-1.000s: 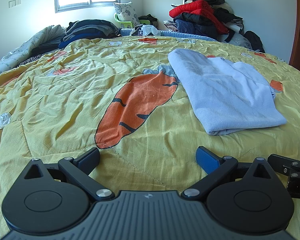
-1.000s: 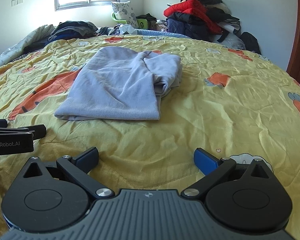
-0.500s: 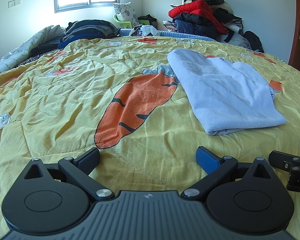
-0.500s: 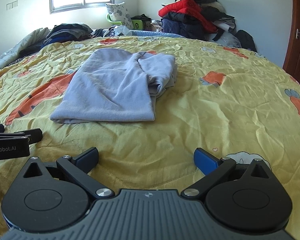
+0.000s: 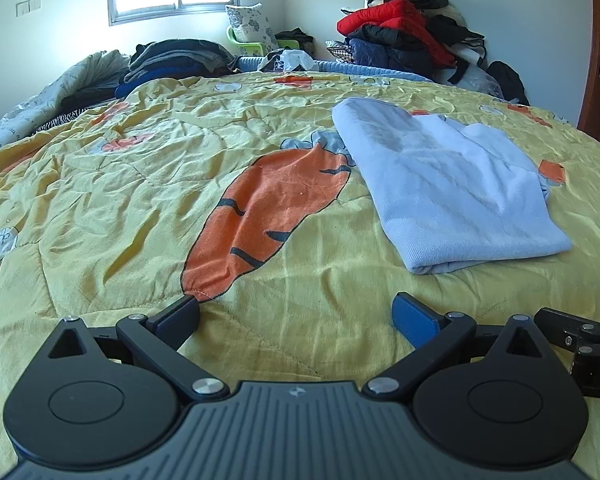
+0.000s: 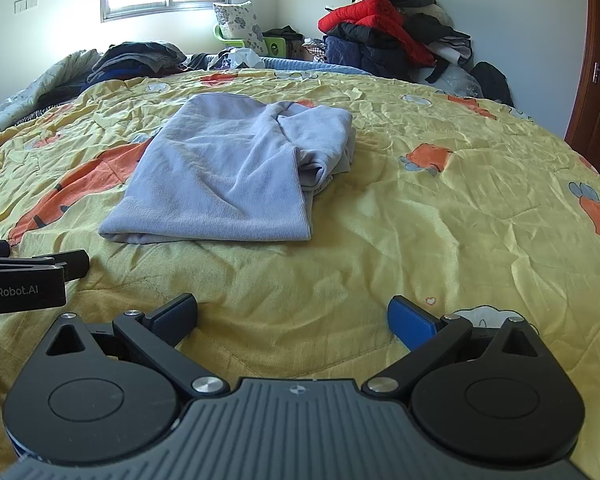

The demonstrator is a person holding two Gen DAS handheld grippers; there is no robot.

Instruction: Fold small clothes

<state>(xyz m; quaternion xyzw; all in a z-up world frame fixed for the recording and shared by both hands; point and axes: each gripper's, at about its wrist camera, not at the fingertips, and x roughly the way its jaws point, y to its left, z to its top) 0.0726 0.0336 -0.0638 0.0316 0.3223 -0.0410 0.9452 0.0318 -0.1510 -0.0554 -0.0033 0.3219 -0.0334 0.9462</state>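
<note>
Risk: the loose bunched layer at the right edge of the pale blue garment (image 6: 224,176) could spill open if one claw drags it across the wrinkled quilt (image 6: 440,220). Garment lies folded on the bed, 11 o'clock of the right claw (image 6: 292,316) (released, empty); left claw (image 5: 296,316) likewise released.

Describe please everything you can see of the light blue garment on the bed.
The light blue garment is a soft, fine-ribbed knit, folded into a rough rectangle. It lies flat on the yellow quilt and covers the leafy end of the printed carrot. Its near edge is a doubled fold; on its right side, bunched layers stick out untidily. Neither the left gripper nor the right gripper touches it; both are open.
</note>
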